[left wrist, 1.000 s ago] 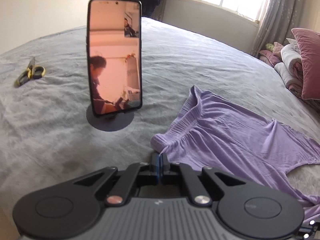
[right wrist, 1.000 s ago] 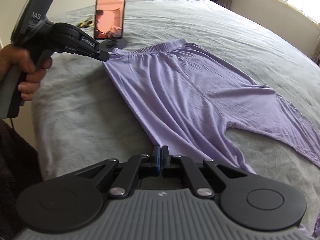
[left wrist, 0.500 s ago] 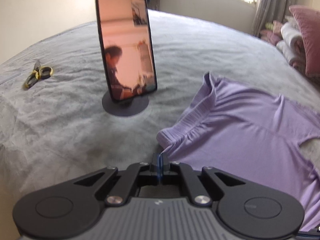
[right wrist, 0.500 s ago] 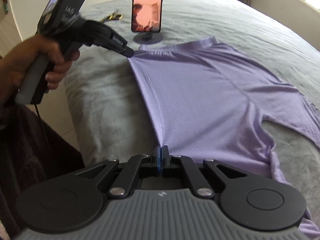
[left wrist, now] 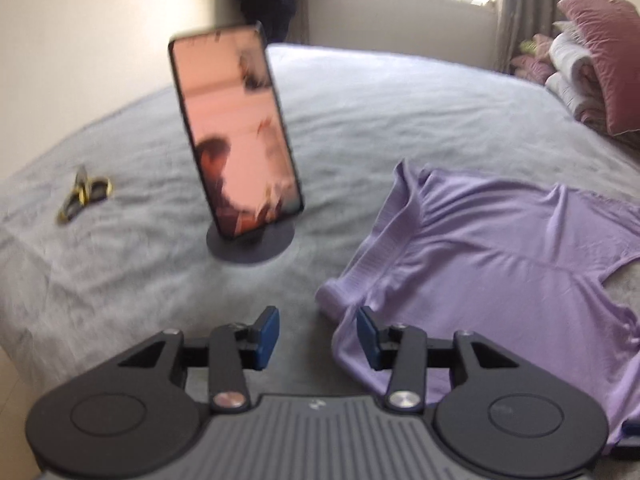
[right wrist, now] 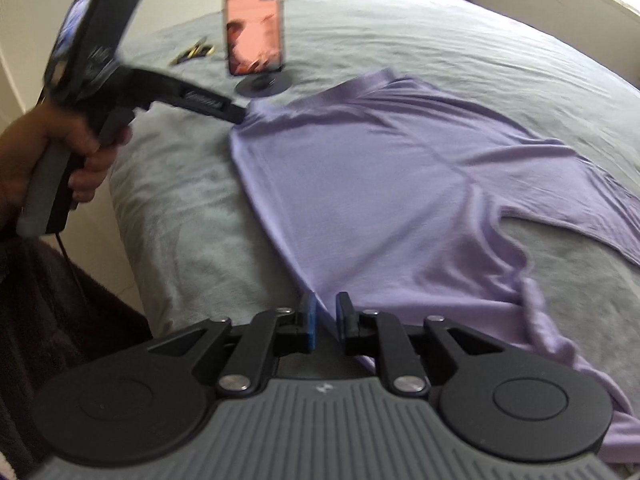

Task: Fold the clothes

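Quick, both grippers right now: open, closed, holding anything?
Left gripper: jaws open, holding nothing; purple pants waistband corner lies just ahead.
Right gripper: jaws partly open, pants edge between them, not clamped.

- A bed (left wrist: 380,120) with a grey, lightly wrinkled cover (right wrist: 180,208) carries everything.
- Lilac trousers (right wrist: 380,184) lie spread flat on it, waistband toward 11 o'clock in the right wrist view.
- A phone (left wrist: 236,132) stands tilted on a round dark base (left wrist: 252,244), just beyond the waistband.
- Yellow-handled scissors (left wrist: 82,196) lie at 9 o'clock of the phone.
- Pillows (left wrist: 592,64) are piled at 2 o'clock.
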A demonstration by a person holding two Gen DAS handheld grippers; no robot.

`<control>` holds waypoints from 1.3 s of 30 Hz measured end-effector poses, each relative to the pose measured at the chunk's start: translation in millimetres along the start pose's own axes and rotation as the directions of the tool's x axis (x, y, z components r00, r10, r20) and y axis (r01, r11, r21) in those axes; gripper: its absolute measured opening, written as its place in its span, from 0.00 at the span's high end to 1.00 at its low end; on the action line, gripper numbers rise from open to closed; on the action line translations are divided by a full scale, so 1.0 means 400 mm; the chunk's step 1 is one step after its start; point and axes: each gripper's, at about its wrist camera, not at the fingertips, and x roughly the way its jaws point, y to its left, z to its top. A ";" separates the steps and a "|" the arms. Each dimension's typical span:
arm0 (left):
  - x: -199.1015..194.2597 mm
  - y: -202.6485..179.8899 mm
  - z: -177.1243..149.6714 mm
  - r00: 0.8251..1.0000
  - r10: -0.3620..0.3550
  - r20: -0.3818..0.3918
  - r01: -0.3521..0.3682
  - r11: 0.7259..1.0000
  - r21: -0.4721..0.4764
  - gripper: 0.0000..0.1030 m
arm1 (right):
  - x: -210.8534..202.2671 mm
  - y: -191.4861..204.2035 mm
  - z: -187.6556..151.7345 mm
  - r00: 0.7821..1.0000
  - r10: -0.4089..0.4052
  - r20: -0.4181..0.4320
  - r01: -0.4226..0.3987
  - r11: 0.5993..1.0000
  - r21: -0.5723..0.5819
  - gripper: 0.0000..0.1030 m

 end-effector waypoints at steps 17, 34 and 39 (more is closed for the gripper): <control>-0.028 -0.337 -0.016 0.840 -0.526 -0.135 0.543 0.817 0.194 0.45 | -0.199 -0.422 -0.130 0.897 -0.438 0.056 0.404 0.864 0.300 0.60; -0.057 -0.669 -0.095 0.564 -0.723 -0.399 0.822 0.445 0.355 0.48 | -0.196 -0.610 -0.290 0.806 -0.591 -0.027 0.564 0.755 0.333 0.89; -0.069 -0.733 -0.117 0.574 -0.703 -0.421 0.810 0.412 0.416 0.53 | -0.252 -0.626 -0.320 0.797 -0.604 0.015 0.545 0.729 0.414 0.90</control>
